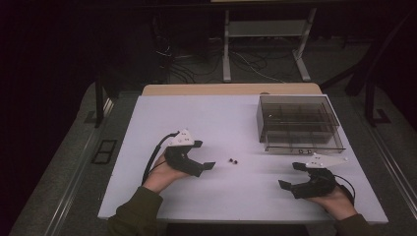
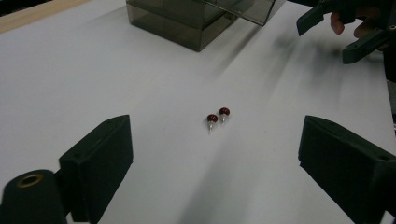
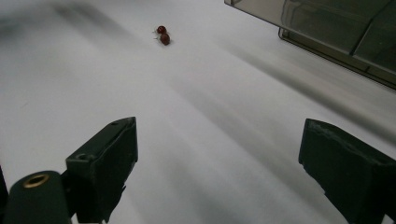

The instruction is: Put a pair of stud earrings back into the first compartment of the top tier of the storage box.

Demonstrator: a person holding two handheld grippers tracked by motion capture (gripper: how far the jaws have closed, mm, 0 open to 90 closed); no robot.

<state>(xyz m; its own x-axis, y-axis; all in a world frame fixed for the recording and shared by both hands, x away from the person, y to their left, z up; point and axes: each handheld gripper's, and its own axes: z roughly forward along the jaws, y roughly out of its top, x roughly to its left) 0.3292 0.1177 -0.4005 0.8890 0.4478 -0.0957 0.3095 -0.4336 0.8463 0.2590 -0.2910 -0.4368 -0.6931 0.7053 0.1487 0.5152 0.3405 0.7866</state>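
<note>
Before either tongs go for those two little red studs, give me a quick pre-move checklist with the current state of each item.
1. Left tongs open and empty: ok.
2. Right tongs open and empty: ok.
3. Both studs in sight, lying close together on the table between the tongs: ok.
4. Path from left tongs to studs free of other things: ok in the left gripper view.
5. Studs apart enough to pick one alone: cannot tell; whether they touch is unclear.
6. Box ready to receive them: cannot tell; its front looks tipped or drawn out, but the smoked walls hide whether it is open.
</note>
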